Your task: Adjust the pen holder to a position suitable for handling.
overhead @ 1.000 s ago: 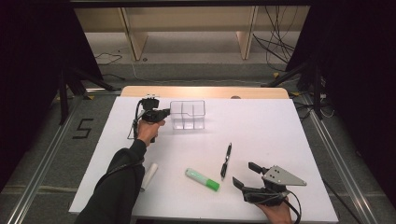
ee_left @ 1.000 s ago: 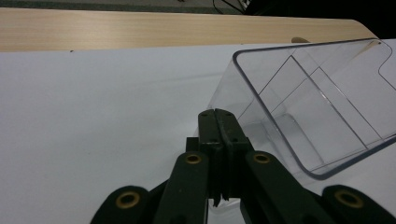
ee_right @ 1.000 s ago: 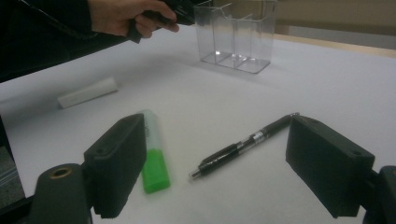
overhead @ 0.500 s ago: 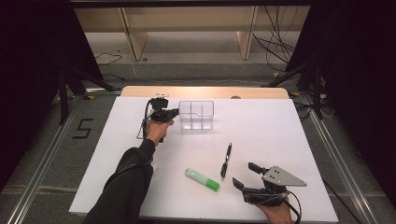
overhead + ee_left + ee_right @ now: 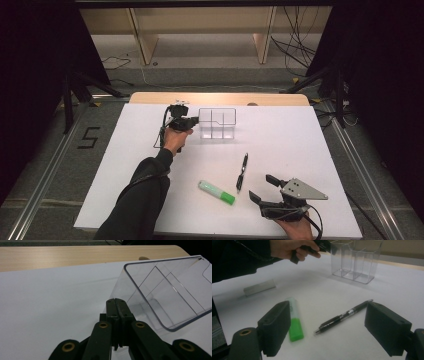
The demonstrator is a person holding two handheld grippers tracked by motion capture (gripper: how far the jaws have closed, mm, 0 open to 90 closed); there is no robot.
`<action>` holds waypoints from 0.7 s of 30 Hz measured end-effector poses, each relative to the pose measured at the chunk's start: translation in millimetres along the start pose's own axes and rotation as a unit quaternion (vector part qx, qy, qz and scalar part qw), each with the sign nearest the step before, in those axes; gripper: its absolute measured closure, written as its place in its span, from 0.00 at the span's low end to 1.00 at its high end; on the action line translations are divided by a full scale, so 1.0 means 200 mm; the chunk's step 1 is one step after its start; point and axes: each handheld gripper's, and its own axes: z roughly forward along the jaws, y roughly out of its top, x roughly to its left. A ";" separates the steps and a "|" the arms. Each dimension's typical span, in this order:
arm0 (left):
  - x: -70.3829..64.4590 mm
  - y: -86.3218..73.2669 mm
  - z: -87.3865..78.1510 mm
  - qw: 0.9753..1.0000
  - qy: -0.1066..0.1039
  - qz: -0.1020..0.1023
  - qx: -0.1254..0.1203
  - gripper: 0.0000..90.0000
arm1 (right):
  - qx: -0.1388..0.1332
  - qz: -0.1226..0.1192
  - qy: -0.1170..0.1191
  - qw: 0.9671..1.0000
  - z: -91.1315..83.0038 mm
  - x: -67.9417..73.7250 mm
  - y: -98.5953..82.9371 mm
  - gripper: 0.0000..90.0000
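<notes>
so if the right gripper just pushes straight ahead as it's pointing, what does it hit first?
Most likely the black pen: it lies on the table between the open jaws of the right gripper, just ahead. The green highlighter sits by the left jaw and might be clipped. Depth is hard to judge.

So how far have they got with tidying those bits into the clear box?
Hardly begun. The clear organizer stands upright at the far side of the table with nothing in its compartments. In hand: the left gripper has its jaws shut on the organizer's wall. Left to do: the pen, the green highlighter and a small white block lie on the table, and the right gripper waits open near the pen.
</notes>
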 end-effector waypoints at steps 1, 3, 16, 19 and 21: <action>0.00 0.00 0.00 1.000 0.000 0.001 0.001 0.99 | 0.000 0.000 0.001 1.000 0.00 0.00 0.00 0.24; 0.00 0.01 0.01 1.000 0.001 -0.003 0.000 0.99 | 0.000 0.000 0.001 1.000 0.00 0.00 0.00 0.24; 0.02 0.01 -0.01 1.000 0.008 0.006 0.005 0.85 | 0.002 0.001 0.000 1.000 0.00 0.00 0.00 0.24; 0.05 0.01 -0.05 1.000 0.010 0.018 0.008 0.74 | 0.001 0.003 -0.002 1.000 -0.01 -0.01 0.00 0.24; 0.07 0.01 -0.08 0.999 0.012 0.027 0.015 0.64 | -0.002 0.003 -0.004 1.000 -0.01 -0.01 0.00 0.24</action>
